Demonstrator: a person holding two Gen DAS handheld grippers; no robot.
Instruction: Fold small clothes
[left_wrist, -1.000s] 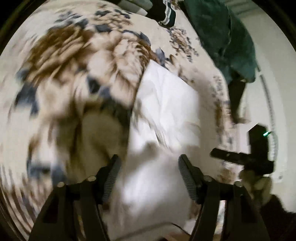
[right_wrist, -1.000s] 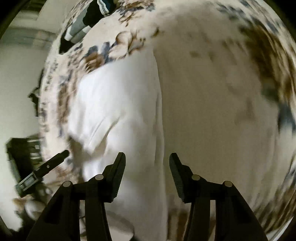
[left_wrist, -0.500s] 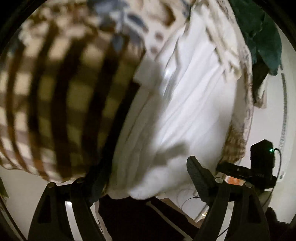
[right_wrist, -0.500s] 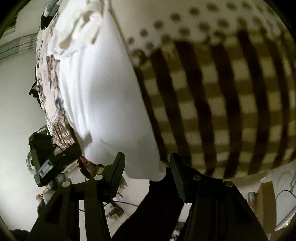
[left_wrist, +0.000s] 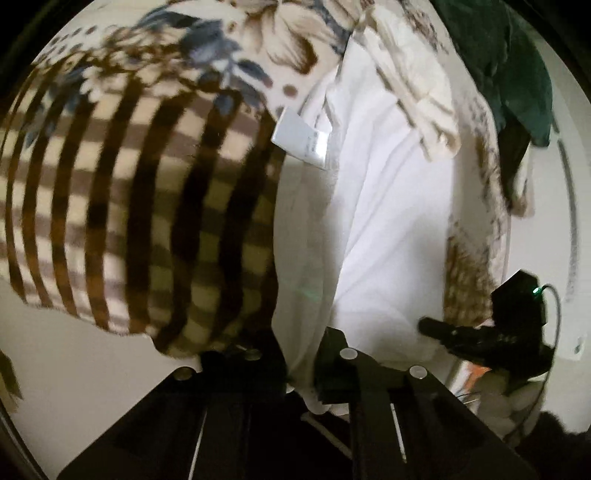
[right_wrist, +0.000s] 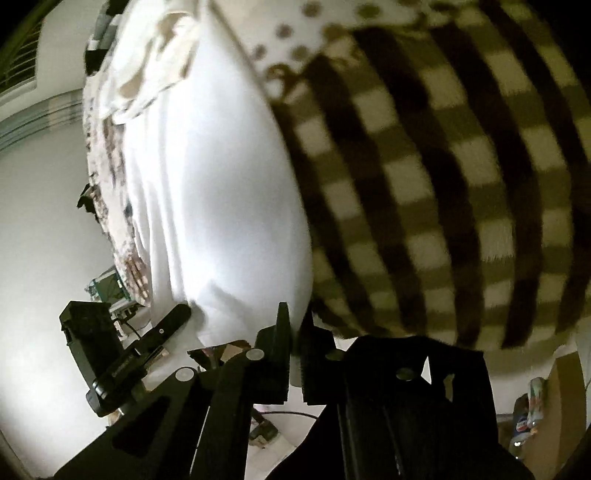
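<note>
A white garment (left_wrist: 384, 206) lies over the near edge of a bed and hangs down. A white label (left_wrist: 303, 138) shows near its top. My left gripper (left_wrist: 301, 354) is shut on the garment's lower left hem. In the right wrist view the same white garment (right_wrist: 221, 177) fills the middle, and my right gripper (right_wrist: 295, 339) is shut on its lower right hem. The right gripper also shows in the left wrist view (left_wrist: 443, 330), and the left gripper in the right wrist view (right_wrist: 173, 321).
A blanket with flowers and brown checks (left_wrist: 140, 206) covers the bed, also in the right wrist view (right_wrist: 443, 166). A dark green garment (left_wrist: 517, 74) lies at the far right. A cream patterned cloth (left_wrist: 417, 85) lies on the white garment's far end. A cardboard box (right_wrist: 557, 391) stands low right.
Both grippers dropped to the bed's near edge and closed on the white garment's hem; they were open a second ago.
</note>
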